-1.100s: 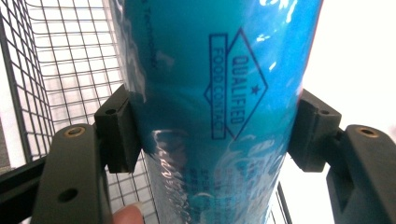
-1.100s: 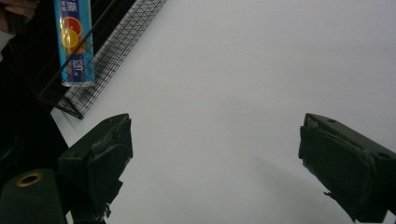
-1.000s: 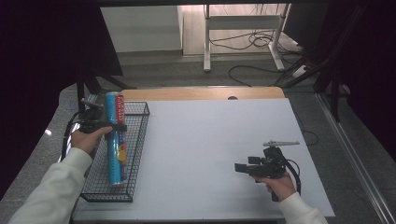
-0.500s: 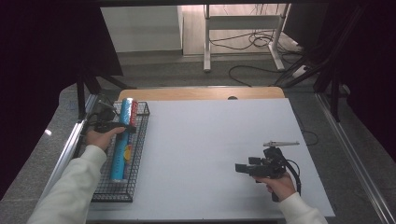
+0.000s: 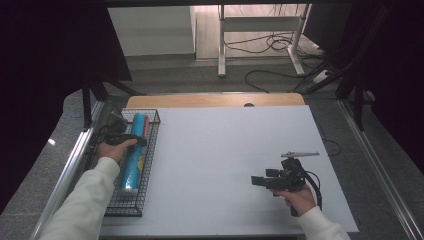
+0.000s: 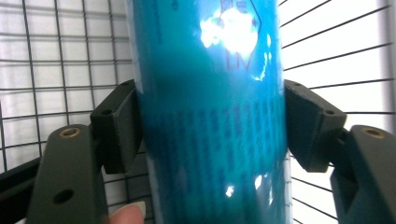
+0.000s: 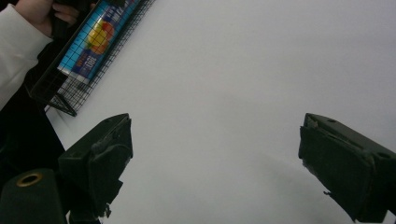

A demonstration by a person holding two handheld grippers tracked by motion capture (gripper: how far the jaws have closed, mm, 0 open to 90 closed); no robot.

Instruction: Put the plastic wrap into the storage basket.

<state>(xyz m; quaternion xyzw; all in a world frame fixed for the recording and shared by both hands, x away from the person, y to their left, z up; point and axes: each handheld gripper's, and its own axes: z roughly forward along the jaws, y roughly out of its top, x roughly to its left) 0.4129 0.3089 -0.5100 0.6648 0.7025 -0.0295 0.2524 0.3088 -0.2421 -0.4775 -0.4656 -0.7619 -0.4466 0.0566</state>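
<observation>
Blue tube (image 5: 133, 154): long cylinder lying lengthwise in black wire basket (image 5: 150, 165) at left edge of white table (image 5: 225, 150); far end red, near end towards the person

Left gripper (image 5: 131, 140): jaws set either side of the tube across its upper part; in the left gripper view (image 6: 210, 126) both pads press the tube's glossy blue sides, clamped on it; a fingertip with nail shows at the bottom edge

Writing, left gripper view: dark print on the tube (image 6: 210, 140), blurred, not legible; white glare covers the upper lettering

Writing, right gripper view: tube (image 7: 93, 44) shows a blue grid pattern, yellow-orange picture, white band of text at near end; too small to read; far end cut off by the frame, hand in white sleeve beside it

Right gripper (image 5: 260, 181): held low over bare table at the right, well apart from the basket; in the right gripper view (image 7: 215, 172) jaws spread wide, nothing between them; pad faces look worn

Basket wire (image 6: 60, 93): grid visible behind the tube
</observation>
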